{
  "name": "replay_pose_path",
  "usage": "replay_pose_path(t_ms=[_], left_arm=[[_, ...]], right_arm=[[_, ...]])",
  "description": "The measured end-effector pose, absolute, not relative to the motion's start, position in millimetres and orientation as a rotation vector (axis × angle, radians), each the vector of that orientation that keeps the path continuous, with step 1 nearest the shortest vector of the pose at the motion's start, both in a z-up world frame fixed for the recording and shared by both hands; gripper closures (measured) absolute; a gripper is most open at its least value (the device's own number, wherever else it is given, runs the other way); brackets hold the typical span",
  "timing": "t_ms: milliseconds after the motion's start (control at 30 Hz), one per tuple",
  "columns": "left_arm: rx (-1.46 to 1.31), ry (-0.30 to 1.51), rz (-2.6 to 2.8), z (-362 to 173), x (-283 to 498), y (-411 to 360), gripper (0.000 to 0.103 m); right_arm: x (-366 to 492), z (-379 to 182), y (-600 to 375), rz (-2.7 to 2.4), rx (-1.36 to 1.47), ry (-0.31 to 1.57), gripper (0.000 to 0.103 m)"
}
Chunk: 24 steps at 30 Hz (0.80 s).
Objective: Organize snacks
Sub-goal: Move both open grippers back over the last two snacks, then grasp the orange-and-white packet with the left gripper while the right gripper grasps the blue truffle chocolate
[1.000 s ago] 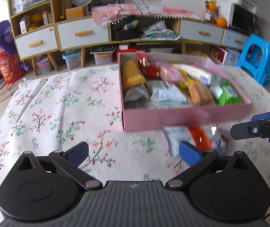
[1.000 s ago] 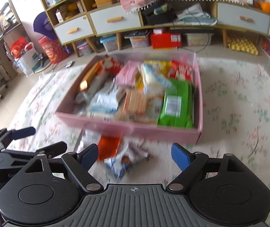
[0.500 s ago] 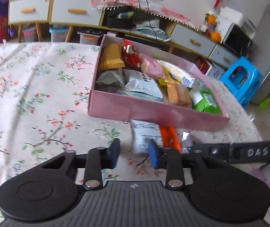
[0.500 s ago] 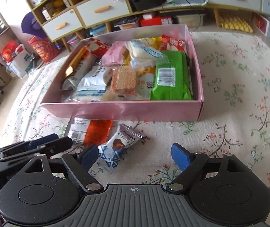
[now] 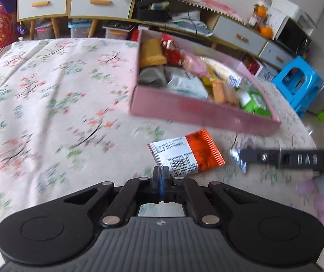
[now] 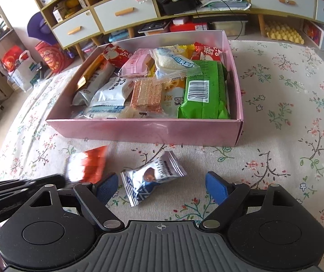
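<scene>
A pink box full of snack packets stands on the floral cloth; it also shows in the left wrist view. My left gripper is shut on the near edge of an orange and silver packet, which looks lifted and blurred in the right wrist view. My right gripper is open, its jaws either side of a blue and white candy packet lying on the cloth in front of the box.
The floral tablecloth covers the table. Behind stand a low cabinet with drawers and storage bins under it. A blue plastic stool stands at the right beyond the table edge.
My left gripper has closed fully on the orange and silver packet and lifted it. My right gripper has come lower and nearer over the candy packet, still open.
</scene>
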<state>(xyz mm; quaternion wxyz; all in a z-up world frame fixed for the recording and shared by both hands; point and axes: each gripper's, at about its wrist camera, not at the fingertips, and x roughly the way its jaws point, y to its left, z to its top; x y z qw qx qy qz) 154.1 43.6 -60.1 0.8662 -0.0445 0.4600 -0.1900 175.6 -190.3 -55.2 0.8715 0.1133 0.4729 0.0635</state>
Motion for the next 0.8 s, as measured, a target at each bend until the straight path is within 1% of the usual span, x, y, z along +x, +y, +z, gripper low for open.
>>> replay_pose_path(t_ms=[100,133,167,200,267,300,333,367,433,567,633,700,800], left_arm=[[-0.064,1.004,-0.467,-60,144,49,0.101],[-0.051,0.996,-0.483,-60,140,50,0.098],[-0.034,0.977,-0.498,-59,138,51,0.087],[-0.011,0.954,-0.512,-59,136,50,0.080],[0.056,0.902,-0.531,-59,133,47,0.049],[0.099,0.876,-0.540,-60,133,44,0.043],[0.142,0.853,-0.550,-61,132,41,0.036],[0.184,0.834,-0.570,-62,133,37,0.032],[0.250,0.807,-0.602,-65,136,28,0.026],[0.310,0.771,-0.630,-71,143,18,0.020],[0.328,0.753,-0.645,-72,145,15,0.019],[0.330,0.748,-0.646,-71,149,13,0.020],[0.313,0.760,-0.640,-70,153,12,0.027]], right_arm=[[174,-55,-192,0.148,0.204,0.987,0.017],[173,-55,-194,0.161,0.187,0.983,0.017],[172,-55,-194,0.172,0.174,0.979,0.017],[171,-56,-196,0.184,0.161,0.976,0.017],[169,-57,-200,0.204,0.136,0.971,0.017],[167,-58,-201,0.218,0.119,0.963,0.017],[166,-58,-201,0.233,0.102,0.957,0.017],[164,-59,-201,0.254,0.082,0.951,0.017],[162,-60,-198,0.289,0.041,0.941,0.017],[155,-64,-186,0.348,-0.094,0.904,0.017],[151,-66,-182,0.375,-0.141,0.876,0.016],[151,-67,-182,0.397,-0.136,0.865,0.015],[154,-68,-182,0.376,-0.118,0.843,0.015]])
